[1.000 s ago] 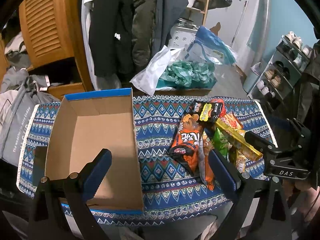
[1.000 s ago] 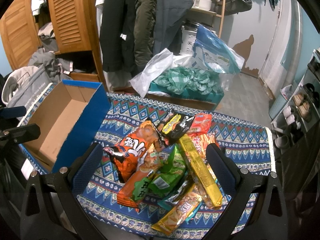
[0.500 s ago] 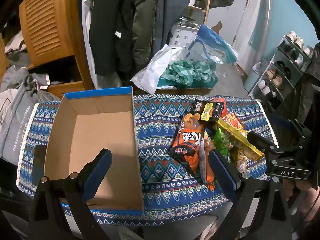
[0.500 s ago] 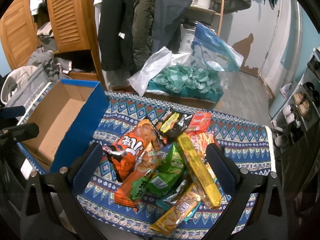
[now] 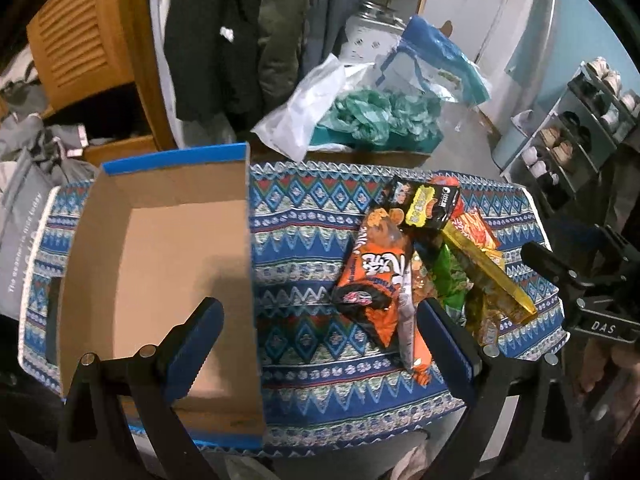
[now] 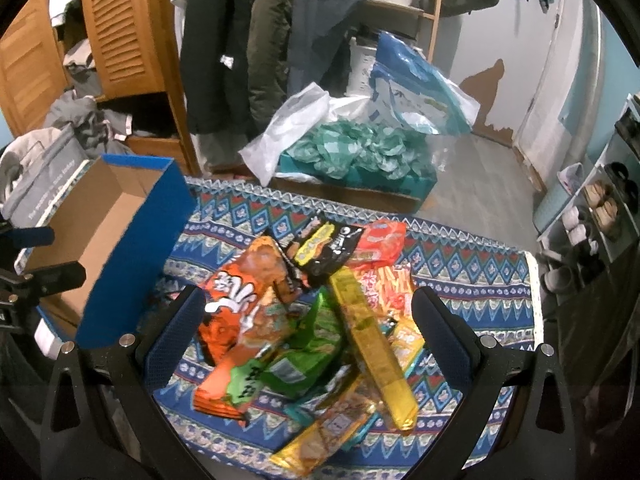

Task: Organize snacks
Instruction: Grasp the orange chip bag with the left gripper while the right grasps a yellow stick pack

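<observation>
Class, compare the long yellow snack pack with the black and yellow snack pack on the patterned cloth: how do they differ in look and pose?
The long yellow snack pack is narrow, stick-like and see-through gold; the black and yellow snack pack is shorter, broader and opaque. The yellow one lies nearer the right gripper; the black one lies farther back. Both rest on the snack pile, outside the cardboard box.

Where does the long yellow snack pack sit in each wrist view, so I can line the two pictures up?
Left wrist: the long yellow snack pack lies right of centre, slanting down to the right atop the snack pile.
Right wrist: it lies at lower centre, running toward the camera.
Shared landmark: the blue cardboard box, left of the pile in both.
</observation>
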{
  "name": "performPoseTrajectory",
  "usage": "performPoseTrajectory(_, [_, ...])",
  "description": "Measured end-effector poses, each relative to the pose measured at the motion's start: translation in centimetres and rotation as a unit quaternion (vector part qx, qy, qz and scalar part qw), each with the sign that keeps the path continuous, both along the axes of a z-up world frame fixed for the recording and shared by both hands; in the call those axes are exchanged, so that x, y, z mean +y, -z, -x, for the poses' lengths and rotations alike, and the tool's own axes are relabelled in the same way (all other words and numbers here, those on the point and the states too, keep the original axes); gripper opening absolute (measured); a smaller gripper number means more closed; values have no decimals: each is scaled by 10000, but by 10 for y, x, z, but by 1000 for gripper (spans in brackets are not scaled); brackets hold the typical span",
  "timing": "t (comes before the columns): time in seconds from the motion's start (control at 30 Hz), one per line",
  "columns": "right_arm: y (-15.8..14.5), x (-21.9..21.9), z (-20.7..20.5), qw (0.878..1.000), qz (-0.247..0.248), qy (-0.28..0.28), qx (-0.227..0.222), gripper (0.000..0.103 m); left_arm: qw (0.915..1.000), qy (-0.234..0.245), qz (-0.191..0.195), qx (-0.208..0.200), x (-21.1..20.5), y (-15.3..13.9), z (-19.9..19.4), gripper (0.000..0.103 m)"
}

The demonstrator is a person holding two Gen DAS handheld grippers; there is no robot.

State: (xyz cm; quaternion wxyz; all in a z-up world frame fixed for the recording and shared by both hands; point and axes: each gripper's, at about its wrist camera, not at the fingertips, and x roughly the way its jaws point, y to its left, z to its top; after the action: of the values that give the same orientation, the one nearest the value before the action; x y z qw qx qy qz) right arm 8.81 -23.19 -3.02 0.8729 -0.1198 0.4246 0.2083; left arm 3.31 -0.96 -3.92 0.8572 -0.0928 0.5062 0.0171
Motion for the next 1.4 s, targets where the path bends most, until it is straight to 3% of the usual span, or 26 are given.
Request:
performPoseTrajectory(0.33, [30, -11, -44, 9989, 334, -36, 328, 99, 9992, 65, 124, 375, -19, 31, -41, 98])
performPoseTrajectory(0.57, [78, -28, -65, 9936, 402, 96, 1053, 87, 9978, 73, 154, 637, -30, 61, -71, 98])
performPoseTrajectory(0.77, [102, -42, -72, 9893, 390, 202, 1391, 79, 9956, 211, 187, 888, -43, 86, -89, 98])
performPoseTrajectory(0.87, [110, -46, -72, 9878, 392, 196, 1498, 77, 9945, 350, 28, 982, -53, 96, -93, 98])
performPoseTrajectory(0.97, [120, -46, -71, 9862, 418, 151, 1597, 71, 9930, 452, -200, 1071, -58, 106, -97, 98])
performPoseTrajectory(1.1, [133, -44, -68, 9832, 444, 27, 1768, 55, 9914, 499, -260, 1182, -58, 119, -101, 98])
performPoseTrajectory(1.33, [133, -42, -67, 9842, 250, -57, 1753, 35, 9892, 520, -21, 1372, -53, 144, -106, 98])
performPoseTrajectory(1.4, [132, -42, -67, 9846, 210, -43, 1735, 33, 9885, 541, 211, 1396, -50, 150, -105, 90])
